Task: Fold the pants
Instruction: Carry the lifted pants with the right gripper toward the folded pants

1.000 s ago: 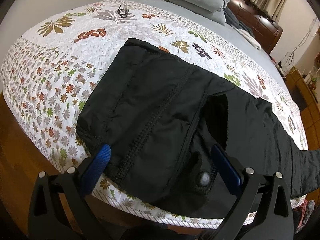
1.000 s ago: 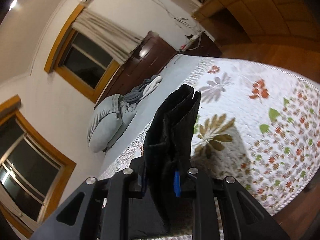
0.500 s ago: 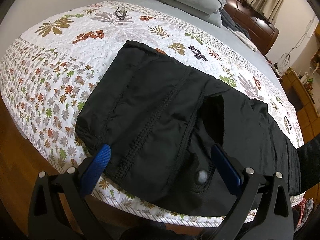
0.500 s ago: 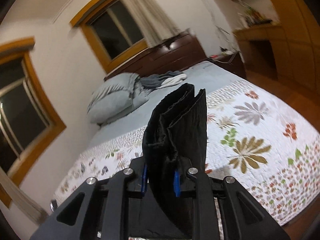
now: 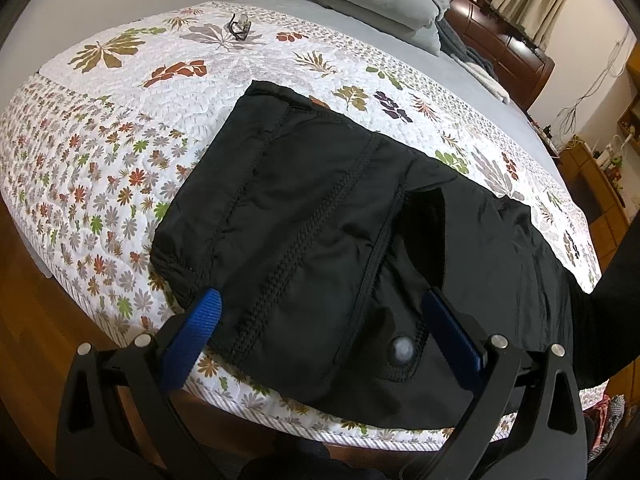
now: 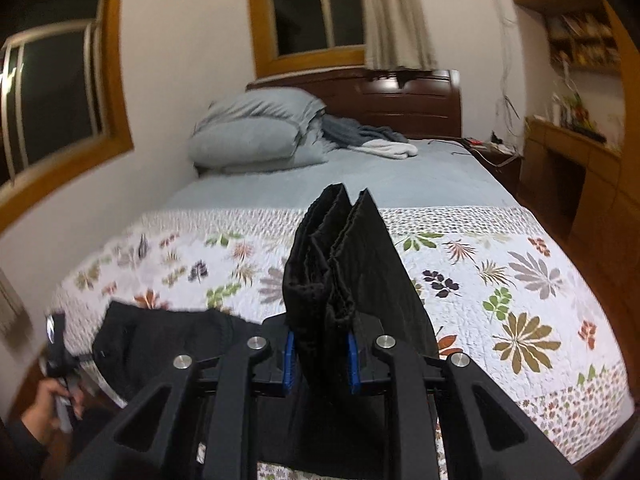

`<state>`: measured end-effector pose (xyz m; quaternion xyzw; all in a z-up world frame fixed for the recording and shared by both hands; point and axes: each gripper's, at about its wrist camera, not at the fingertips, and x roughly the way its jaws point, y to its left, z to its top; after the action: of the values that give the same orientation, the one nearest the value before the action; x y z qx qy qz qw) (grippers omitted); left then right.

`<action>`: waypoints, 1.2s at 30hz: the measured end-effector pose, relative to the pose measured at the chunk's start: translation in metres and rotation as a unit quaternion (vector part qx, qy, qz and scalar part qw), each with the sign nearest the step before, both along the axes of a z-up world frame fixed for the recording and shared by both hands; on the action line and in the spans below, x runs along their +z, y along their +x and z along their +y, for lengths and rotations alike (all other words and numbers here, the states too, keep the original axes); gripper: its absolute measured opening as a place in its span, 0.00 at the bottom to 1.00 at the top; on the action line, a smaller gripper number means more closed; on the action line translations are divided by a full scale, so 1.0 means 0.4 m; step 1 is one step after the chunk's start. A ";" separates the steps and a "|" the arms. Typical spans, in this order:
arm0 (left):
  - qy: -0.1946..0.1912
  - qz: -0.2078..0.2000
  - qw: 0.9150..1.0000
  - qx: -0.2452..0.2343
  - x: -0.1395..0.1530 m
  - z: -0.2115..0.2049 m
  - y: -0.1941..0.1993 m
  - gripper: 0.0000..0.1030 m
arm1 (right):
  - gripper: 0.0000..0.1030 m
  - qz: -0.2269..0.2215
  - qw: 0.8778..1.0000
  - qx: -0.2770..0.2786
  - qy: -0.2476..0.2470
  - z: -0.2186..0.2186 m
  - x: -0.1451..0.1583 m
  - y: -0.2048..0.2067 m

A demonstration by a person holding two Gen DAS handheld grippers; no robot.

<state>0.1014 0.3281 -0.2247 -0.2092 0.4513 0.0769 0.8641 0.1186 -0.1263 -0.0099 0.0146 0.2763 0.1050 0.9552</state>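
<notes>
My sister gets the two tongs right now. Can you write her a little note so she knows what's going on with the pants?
Left tongs: open, hovering over the waist end of the black pants, gripping nothing.
Right tongs: shut on the bunched leg ends, lifted above the quilt.
Pants: waist end lies flat near the bed's edge; the legs run off to the right tongs.
Done: leg ends gathered and picked up.
Left: probably lay them over the waist end, smooth, then fold again.

bedroom with white walls and a wood floor. bed at centre, dark wooden headboard at 12 o'clock, dark wood-framed windows at 11, wooden shelves at 2.
</notes>
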 end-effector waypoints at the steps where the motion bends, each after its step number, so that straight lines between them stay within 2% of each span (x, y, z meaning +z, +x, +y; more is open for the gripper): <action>1: 0.001 0.000 1.000 -0.001 0.000 0.000 0.000 0.97 | 0.19 0.003 1.000 0.006 -0.009 0.024 -0.007 0.001; 7: -0.004 -0.001 1.000 -0.003 0.000 0.002 -0.002 0.97 | 0.18 0.025 0.998 0.027 -0.048 0.118 -0.059 0.012; 21: -0.008 -0.002 1.000 -0.007 -0.002 0.005 -0.001 0.97 | 0.18 0.049 0.988 0.067 -0.128 0.248 -0.150 0.014; 36: -0.006 0.000 1.000 -0.009 -0.003 0.005 0.001 0.97 | 0.18 0.060 0.981 0.092 -0.158 0.301 -0.211 0.023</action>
<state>0.1017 0.3299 -0.2258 -0.2101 0.4536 0.0665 0.8635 0.1276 -0.0059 -0.0944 -0.1555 0.3466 0.1466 0.9133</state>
